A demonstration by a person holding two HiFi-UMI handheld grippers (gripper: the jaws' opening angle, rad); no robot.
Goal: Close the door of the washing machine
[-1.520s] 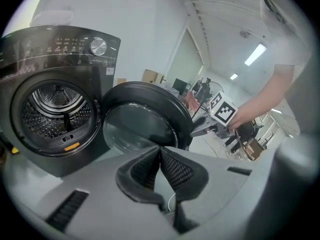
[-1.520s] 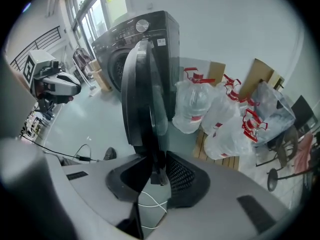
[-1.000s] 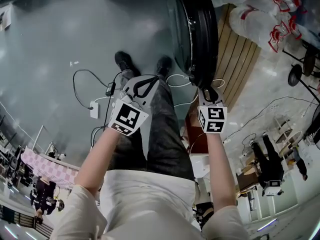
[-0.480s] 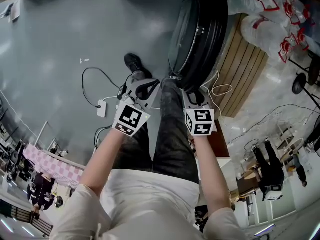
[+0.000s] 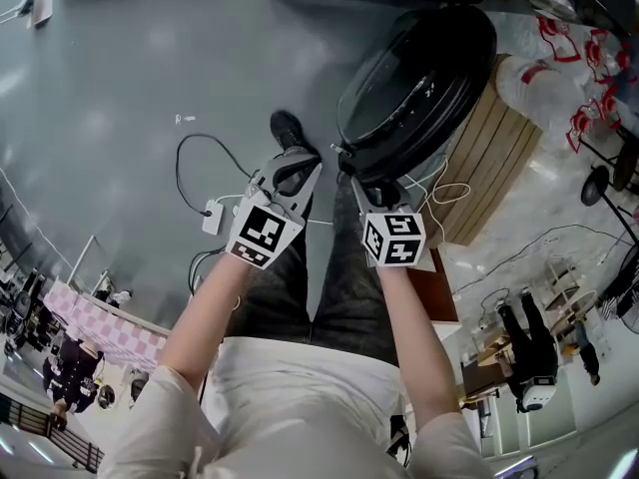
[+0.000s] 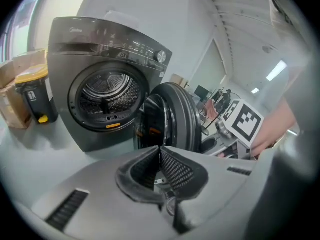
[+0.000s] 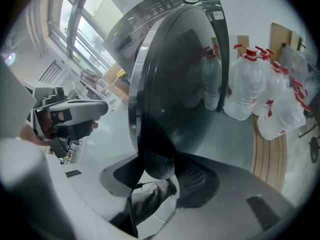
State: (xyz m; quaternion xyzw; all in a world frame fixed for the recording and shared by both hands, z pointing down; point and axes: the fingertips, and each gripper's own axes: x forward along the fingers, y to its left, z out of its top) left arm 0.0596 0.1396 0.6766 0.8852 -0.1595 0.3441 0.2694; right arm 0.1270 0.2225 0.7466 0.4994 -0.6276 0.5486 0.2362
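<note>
The dark grey washing machine (image 6: 65, 69) stands with its drum opening (image 6: 107, 91) uncovered. Its round black door (image 5: 414, 88) hangs partly open and fills the right gripper view (image 7: 185, 74). My right gripper (image 5: 371, 190) is at the door's lower rim. Its jaws have just been opening and now stand wide apart, open, with the rim's edge between them (image 7: 160, 164). My left gripper (image 5: 290, 173) hovers to the left of the door, away from it, shut with nothing between its tips (image 6: 160, 149).
Several large water jugs (image 7: 250, 94) stand on a wooden pallet (image 5: 489, 158) right of the door. White cables and a power strip (image 5: 213, 218) lie on the grey floor near my shoe (image 5: 290, 128). A cardboard box with a yellow-topped container (image 6: 30, 91) sits left of the machine.
The door has swung round with my right gripper at its rim. Both grippers have shifted across the floor with it, and the right jaws have spread apart.
</note>
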